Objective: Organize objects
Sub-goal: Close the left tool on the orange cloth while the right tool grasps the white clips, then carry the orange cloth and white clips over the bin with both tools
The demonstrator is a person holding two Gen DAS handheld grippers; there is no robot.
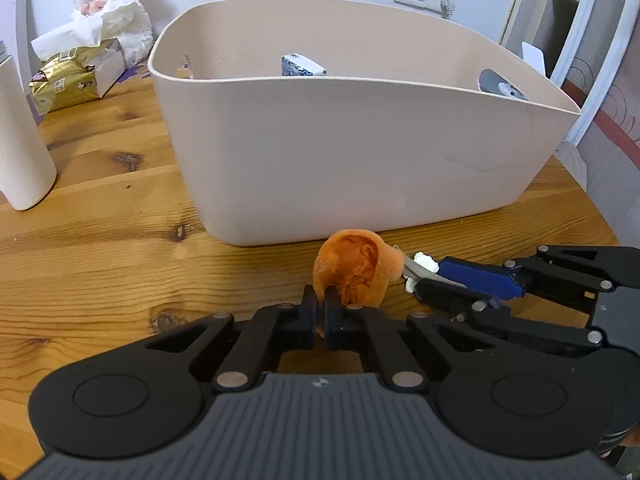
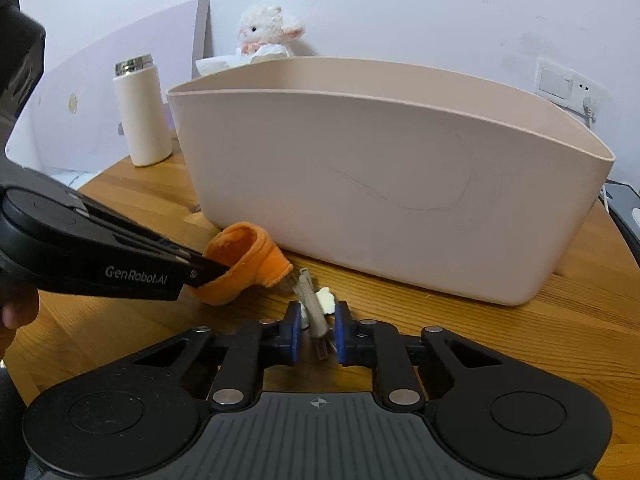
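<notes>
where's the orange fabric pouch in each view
Left wrist: the orange fabric pouch sits low centre, pinched in the left claw.
Right wrist: left of centre, at the tip of that claw.
Shared landmark: the beige plastic tub just behind it.

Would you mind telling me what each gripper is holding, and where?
Left gripper pinches the orange fabric pouch at its rim. Right gripper straddles a grey clip; contact unclear.

Left gripper [image 1: 320, 312] black fingers – right gripper [image 2: 316, 330] blue pads, "GenRobot.AI" lettering
</notes>
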